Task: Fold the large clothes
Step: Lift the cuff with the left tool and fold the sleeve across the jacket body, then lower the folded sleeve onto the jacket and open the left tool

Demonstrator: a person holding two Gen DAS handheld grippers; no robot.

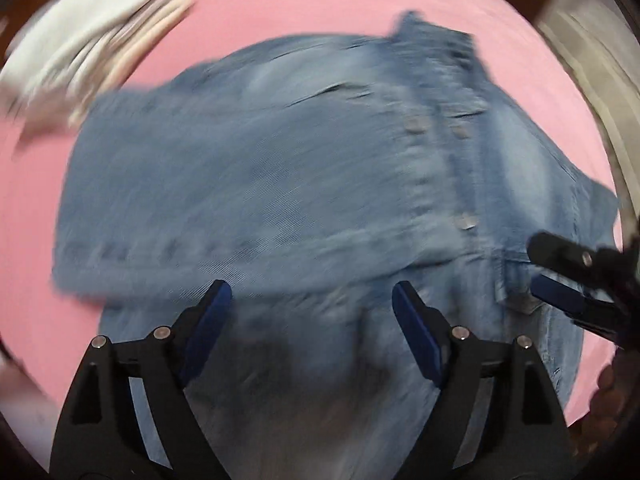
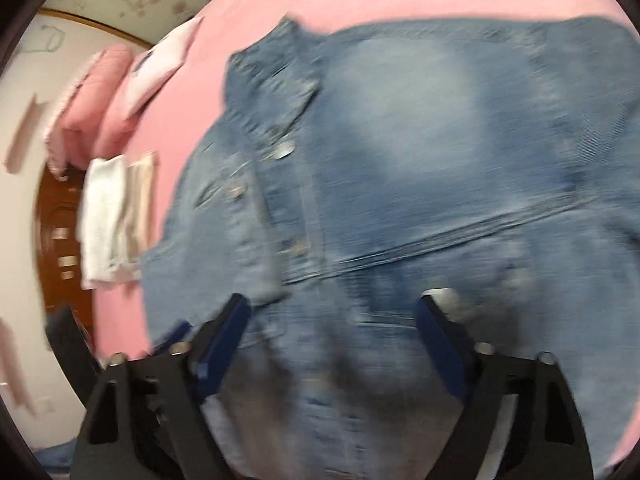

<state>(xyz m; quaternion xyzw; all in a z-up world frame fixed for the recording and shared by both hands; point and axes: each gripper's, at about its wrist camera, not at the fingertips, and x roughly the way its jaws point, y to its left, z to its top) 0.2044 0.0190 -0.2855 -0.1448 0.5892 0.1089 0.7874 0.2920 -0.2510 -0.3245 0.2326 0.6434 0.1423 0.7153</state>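
A blue denim jacket (image 1: 304, 168) lies spread on a pink bed sheet (image 1: 280, 4), button placket facing up, one sleeve folded across the body. It also fills the right wrist view (image 2: 400, 140). My left gripper (image 1: 312, 300) is open and empty, hovering over the jacket's near hem. My right gripper (image 2: 334, 312) is open and empty, also just above the denim. The right gripper's fingers (image 1: 560, 292) show at the right edge of the left wrist view. Both views are motion-blurred.
A folded stack of white and cream cloth (image 1: 80, 48) lies on the sheet beyond the jacket, also in the right wrist view (image 2: 116, 216). Pink pillows (image 2: 96, 104) and a white cloth (image 2: 160, 64) lie further up the bed. A brown wooden door (image 2: 60, 240) stands beyond the bed edge.
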